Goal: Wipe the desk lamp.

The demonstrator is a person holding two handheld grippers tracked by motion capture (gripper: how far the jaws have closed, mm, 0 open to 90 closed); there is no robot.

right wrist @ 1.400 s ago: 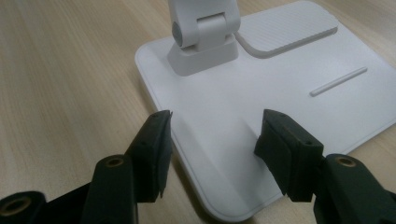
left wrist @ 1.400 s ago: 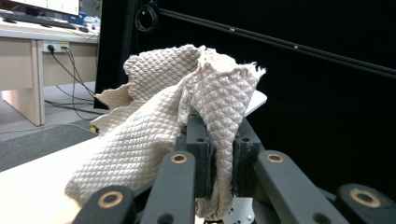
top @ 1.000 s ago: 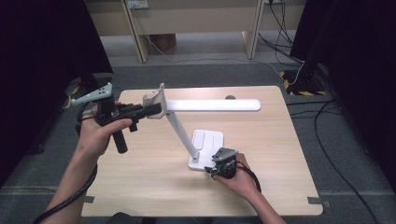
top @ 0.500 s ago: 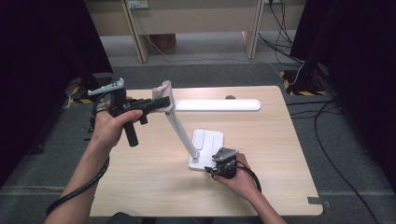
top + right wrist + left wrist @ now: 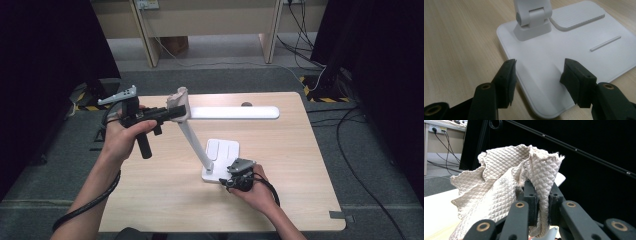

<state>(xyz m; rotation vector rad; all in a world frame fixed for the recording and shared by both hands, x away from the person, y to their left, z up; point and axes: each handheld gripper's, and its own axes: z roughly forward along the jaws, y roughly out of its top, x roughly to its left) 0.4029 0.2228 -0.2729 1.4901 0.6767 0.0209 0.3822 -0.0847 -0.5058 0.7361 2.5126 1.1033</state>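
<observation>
The left gripper, clamped on a quilted cloth, wipes the desk lamp; the right gripper, jaws wide, steadies the lamp base. Next: sweep rightward.

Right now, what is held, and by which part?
The left gripper clamps a fold of the cloth. The right gripper holds nothing.

A lab or recording studio: black curtains hang on both sides, cables trail over grey carpet, and one plain wooden surface stands alone
</observation>
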